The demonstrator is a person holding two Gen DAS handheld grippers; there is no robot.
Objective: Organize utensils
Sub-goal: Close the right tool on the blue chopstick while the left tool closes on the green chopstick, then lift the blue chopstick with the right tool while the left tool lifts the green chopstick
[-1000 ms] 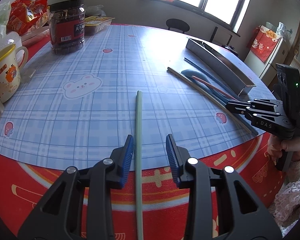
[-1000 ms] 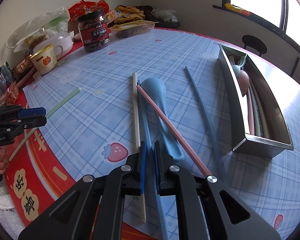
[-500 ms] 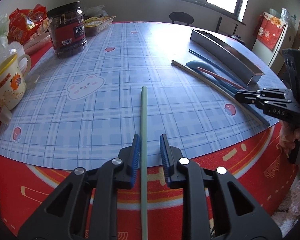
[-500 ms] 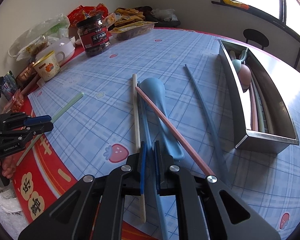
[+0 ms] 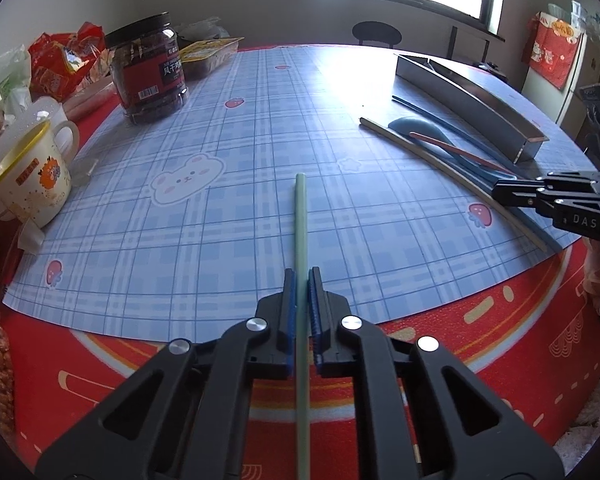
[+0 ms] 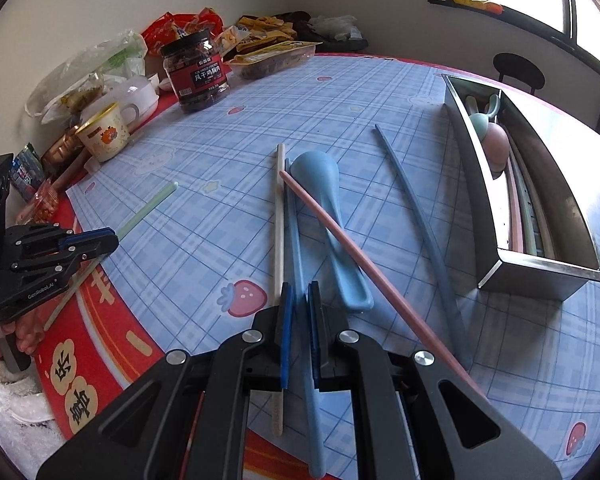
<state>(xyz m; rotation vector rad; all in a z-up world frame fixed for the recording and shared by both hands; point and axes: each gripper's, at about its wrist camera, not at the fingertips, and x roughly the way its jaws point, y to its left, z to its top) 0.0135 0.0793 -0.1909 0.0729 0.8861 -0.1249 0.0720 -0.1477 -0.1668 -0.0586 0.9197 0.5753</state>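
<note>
The left gripper (image 5: 301, 280) tilts down at the tabletop (image 5: 220, 216) edge, clamped on a thin pale green plastic chopstick (image 5: 300, 216) lying on the checked blue mat. The right gripper (image 6: 298, 294) tilts down too, closed on a smooth blue chopstick (image 6: 294, 224) beside a matte blue spoon (image 6: 320, 184). The long steel tray (image 6: 540, 268) hides most of its contents.
</note>
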